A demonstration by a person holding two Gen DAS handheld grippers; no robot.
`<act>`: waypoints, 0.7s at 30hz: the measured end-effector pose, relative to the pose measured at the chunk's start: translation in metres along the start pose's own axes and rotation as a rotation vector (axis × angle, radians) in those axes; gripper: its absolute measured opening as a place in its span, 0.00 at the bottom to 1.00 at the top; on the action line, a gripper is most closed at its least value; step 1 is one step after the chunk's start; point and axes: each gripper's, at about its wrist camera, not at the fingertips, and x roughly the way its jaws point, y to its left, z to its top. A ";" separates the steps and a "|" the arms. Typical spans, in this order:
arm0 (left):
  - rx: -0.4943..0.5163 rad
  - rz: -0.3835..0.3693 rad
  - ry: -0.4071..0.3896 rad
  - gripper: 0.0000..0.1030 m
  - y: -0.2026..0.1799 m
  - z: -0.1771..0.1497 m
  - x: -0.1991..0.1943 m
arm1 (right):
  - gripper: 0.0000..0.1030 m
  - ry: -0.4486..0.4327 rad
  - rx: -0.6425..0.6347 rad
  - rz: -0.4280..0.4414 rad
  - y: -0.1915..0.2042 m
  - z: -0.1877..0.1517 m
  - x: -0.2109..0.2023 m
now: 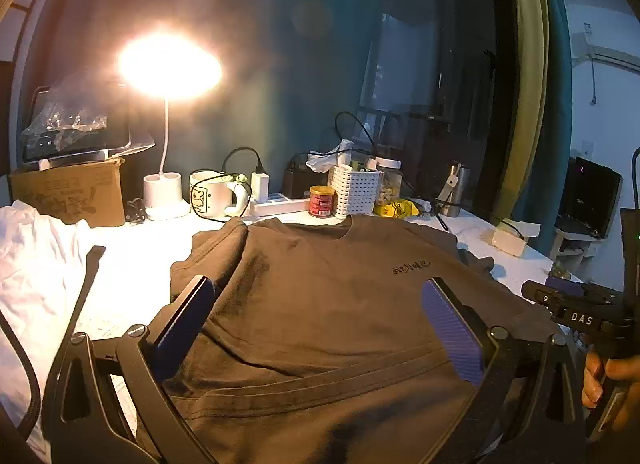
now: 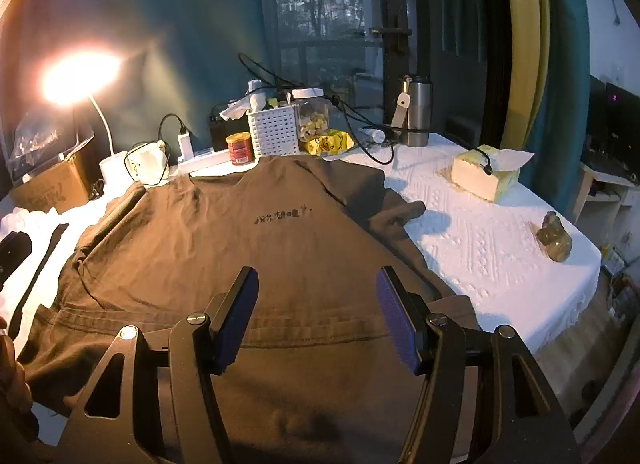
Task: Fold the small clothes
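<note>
Soft brown T-shirt (image 2: 248,248) lies creased beneath both wide-open, ribbed-padded grippers (image 1: 320,328) (image 2: 318,320).

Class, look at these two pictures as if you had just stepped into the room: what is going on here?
A person holds a pair of tongs in each hand over a brown T-shirt spread flat on a white-covered table. The left tongs and right tongs both stand open above the shirt's lower part, near the hem, gripping nothing. The shirt shows no fold across its body yet. A lit lamp and clutter sit behind.

Matt brown cloth T-shirt (image 2: 256,248) on embossed white tablecloth (image 2: 492,248)
</note>
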 end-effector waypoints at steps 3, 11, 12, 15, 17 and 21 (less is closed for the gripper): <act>0.000 0.000 -0.001 0.99 0.000 0.000 0.000 | 0.62 0.001 0.000 0.000 0.000 0.000 0.000; -0.007 0.012 -0.003 0.99 0.003 -0.001 -0.002 | 0.63 0.002 -0.002 0.001 0.001 -0.001 0.001; -0.008 0.012 0.001 0.99 0.003 0.000 -0.001 | 0.63 0.002 -0.002 0.001 0.001 -0.001 0.001; -0.009 0.011 0.004 0.99 0.003 0.000 -0.001 | 0.62 0.005 -0.001 0.001 0.001 -0.002 0.002; -0.010 0.011 0.005 0.99 0.004 0.000 0.000 | 0.62 0.005 0.000 0.002 0.001 -0.002 0.002; -0.010 0.012 0.007 0.99 0.004 0.000 0.000 | 0.63 0.007 -0.002 -0.003 0.001 -0.003 0.002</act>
